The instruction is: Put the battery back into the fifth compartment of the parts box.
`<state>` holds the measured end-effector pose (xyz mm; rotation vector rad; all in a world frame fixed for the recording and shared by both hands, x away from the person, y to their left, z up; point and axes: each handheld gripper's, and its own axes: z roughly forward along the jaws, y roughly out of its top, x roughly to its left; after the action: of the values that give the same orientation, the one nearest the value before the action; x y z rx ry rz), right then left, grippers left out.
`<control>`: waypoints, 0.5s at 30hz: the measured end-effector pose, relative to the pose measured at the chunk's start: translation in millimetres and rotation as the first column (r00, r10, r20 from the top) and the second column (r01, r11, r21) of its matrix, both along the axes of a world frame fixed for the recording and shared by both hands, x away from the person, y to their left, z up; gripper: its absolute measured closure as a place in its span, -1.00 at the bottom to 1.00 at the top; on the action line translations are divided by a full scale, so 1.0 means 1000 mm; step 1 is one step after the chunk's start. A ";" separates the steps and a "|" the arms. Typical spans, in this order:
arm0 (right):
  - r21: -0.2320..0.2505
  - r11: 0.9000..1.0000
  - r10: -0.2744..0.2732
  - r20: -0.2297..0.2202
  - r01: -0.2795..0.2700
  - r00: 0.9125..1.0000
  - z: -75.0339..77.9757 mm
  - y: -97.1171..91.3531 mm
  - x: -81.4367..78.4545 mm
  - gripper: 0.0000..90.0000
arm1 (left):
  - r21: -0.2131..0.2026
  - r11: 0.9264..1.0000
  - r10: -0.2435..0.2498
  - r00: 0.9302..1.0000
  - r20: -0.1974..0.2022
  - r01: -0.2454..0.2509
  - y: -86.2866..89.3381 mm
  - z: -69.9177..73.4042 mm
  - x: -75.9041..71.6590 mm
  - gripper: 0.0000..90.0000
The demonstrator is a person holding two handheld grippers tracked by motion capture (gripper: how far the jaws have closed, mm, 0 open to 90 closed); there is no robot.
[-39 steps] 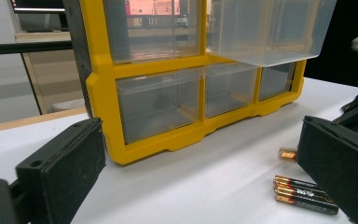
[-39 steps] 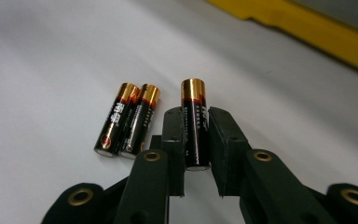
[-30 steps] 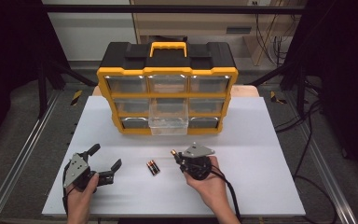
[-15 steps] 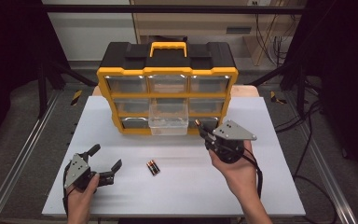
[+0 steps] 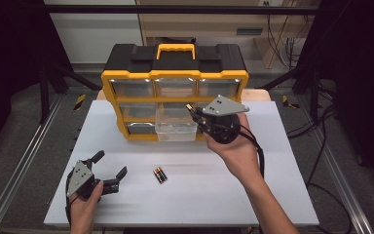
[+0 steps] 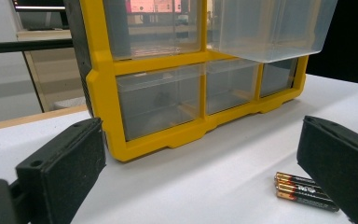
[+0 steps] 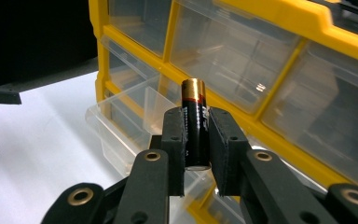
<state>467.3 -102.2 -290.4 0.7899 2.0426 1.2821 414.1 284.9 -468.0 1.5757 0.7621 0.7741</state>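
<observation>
clamped between the pads of the right gripper, a single battery is held above the pulled-out clear drawer of the yellow organiser, presumably for dropping in. its long axis runs across the jaws (gold cap uppermost in the right gripper view). the left gripper is kept spread and empty near the remaining batteries on the table.

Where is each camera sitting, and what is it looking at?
High view: above the person's side, facing forward and down on the white table; forearms and both hand-held grippers show.
Left gripper view: rides the left hand-held gripper, low, facing the yellow-and-black drawer organiser; its open black jaws show.
Right gripper view: rides the right hand-held gripper, jaws clamping a black-and-gold battery.
Shared: the pulled-out clear plastic drawer in both gripper views.
</observation>
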 end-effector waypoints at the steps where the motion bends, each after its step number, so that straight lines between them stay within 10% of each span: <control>1: -0.013 1.000 0.012 -0.015 -0.012 1.000 0.003 0.004 0.006 0.71 | 0.000 1.000 0.000 1.000 0.001 0.000 0.000 0.000 0.000 -0.98; 15: -0.018 0.997 0.078 -0.132 -0.081 0.988 0.004 0.029 0.039 0.69 | 0.004 1.000 0.000 1.000 0.002 0.000 0.000 0.000 0.000 -0.98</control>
<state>506.4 -73.2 -286.2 0.8090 2.2091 1.2774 413.8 284.8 -467.5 1.5784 0.7596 0.7772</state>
